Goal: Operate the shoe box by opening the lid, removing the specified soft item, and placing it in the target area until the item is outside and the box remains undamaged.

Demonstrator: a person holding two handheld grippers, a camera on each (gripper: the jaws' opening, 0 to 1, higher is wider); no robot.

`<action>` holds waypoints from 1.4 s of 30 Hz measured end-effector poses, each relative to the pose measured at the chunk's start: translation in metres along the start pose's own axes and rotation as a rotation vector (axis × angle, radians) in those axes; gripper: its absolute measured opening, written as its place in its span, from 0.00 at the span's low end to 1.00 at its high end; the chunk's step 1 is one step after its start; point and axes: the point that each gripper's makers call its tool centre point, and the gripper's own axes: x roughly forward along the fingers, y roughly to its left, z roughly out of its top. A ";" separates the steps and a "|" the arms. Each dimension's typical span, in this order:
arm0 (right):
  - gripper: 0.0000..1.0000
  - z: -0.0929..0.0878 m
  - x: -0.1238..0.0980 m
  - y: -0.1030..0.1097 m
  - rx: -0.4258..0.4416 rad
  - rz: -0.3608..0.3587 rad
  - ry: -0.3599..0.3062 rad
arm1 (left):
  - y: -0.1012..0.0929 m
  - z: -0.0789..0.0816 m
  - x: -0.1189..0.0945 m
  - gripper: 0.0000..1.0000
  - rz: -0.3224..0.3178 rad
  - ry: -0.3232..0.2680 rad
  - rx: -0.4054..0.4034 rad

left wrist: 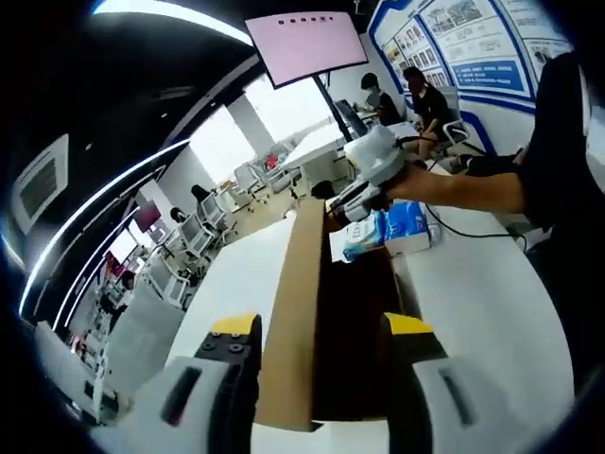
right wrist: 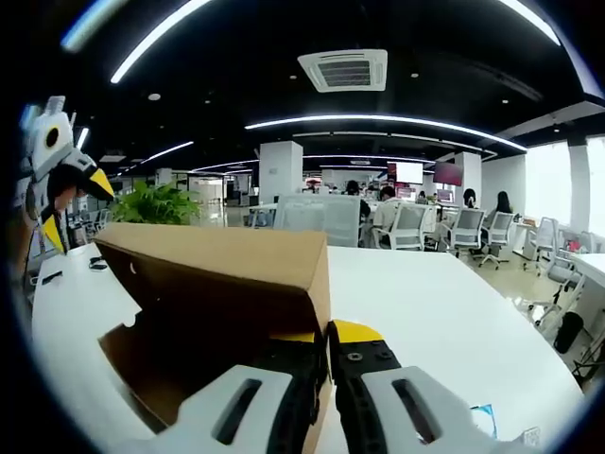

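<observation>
In the left gripper view, the brown cardboard shoe box [left wrist: 326, 312] ran from the lower centre of the frame up toward the middle, standing on a white table [left wrist: 492, 303]. The left gripper [left wrist: 321, 336] rose from the bottom edge with its yellow-tipped jaws spread apart, one on each side of the near end of the box, and they did not appear to press it. The lid [left wrist: 295, 312] stood on its edge along the left side of the box, and the inside looked dark, so the soft item could not be made out there. At the far end, upper centre of the frame, the right gripper [left wrist: 352, 203] met the box edge. In the right gripper view, its jaws at the bottom centre were pressed together on the lid [right wrist: 227, 260], at its corner. A blue and white pack [left wrist: 388, 229] lay on the table just beside the far end of the box. The cardboard seemed light and fairly stiff, but thin, so it would probably bend or tear if pulled hard at one corner. Holding near the edge fold looked safest.
</observation>
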 end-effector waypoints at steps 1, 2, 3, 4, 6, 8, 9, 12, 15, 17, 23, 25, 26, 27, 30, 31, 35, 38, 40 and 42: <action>0.02 0.000 0.000 0.000 -0.001 -0.001 0.000 | 0.000 0.000 0.001 0.51 -0.003 0.006 0.006; 0.02 0.000 0.000 0.000 0.000 -0.001 -0.001 | 0.002 -0.002 0.006 0.52 -0.011 0.028 -0.003; 0.02 0.000 0.000 0.000 0.003 0.000 -0.004 | 0.005 -0.002 0.009 0.52 -0.007 0.038 0.007; 0.02 -0.001 0.000 0.000 0.006 -0.001 -0.005 | 0.006 -0.001 0.011 0.52 -0.006 0.041 0.008; 0.02 -0.001 0.000 0.000 0.014 0.003 -0.009 | 0.007 -0.002 0.015 0.52 -0.020 0.064 0.003; 0.02 -0.001 0.000 0.001 0.015 0.003 -0.010 | 0.007 -0.004 0.018 0.52 -0.026 0.081 0.003; 0.02 -0.001 0.000 0.001 0.018 0.005 -0.011 | 0.008 -0.005 0.019 0.52 -0.019 0.094 0.008; 0.02 -0.001 0.000 0.001 0.025 0.007 -0.013 | 0.006 -0.009 0.020 0.52 -0.010 0.134 0.038; 0.02 -0.001 0.001 0.002 0.025 0.009 -0.014 | 0.006 -0.016 0.021 0.50 -0.008 0.178 0.045; 0.02 -0.001 0.000 0.003 0.024 0.011 -0.016 | 0.004 -0.021 0.022 0.45 -0.020 0.207 0.041; 0.02 -0.001 0.000 0.004 0.030 0.019 -0.024 | 0.009 -0.031 0.020 0.40 -0.001 0.262 0.056; 0.02 0.000 0.000 0.004 0.031 0.021 -0.026 | 0.009 -0.031 0.020 0.40 0.004 0.266 0.065; 0.03 0.000 0.000 0.004 0.035 0.024 -0.026 | 0.009 -0.031 0.020 0.39 0.006 0.270 0.065; 0.03 0.000 0.000 0.004 0.035 0.024 -0.027 | 0.009 -0.031 0.020 0.38 0.006 0.270 0.065; 0.03 0.001 0.000 0.005 0.036 0.029 -0.033 | 0.010 -0.033 0.020 0.32 -0.001 0.274 0.048; 0.03 0.001 0.000 0.005 0.036 0.030 -0.034 | 0.010 -0.033 0.020 0.30 -0.003 0.274 0.041; 0.03 0.000 0.000 0.006 0.037 0.036 -0.037 | 0.010 -0.034 0.021 0.30 -0.002 0.277 0.046; 0.03 0.000 0.000 0.006 0.030 0.038 -0.039 | 0.010 -0.036 0.021 0.30 -0.002 0.287 0.062; 0.04 0.000 0.000 0.006 0.025 0.042 -0.039 | 0.010 -0.036 0.021 0.30 0.006 0.288 0.064; 0.04 -0.001 -0.001 0.007 0.004 0.055 -0.030 | 0.009 -0.037 0.022 0.30 0.011 0.289 0.078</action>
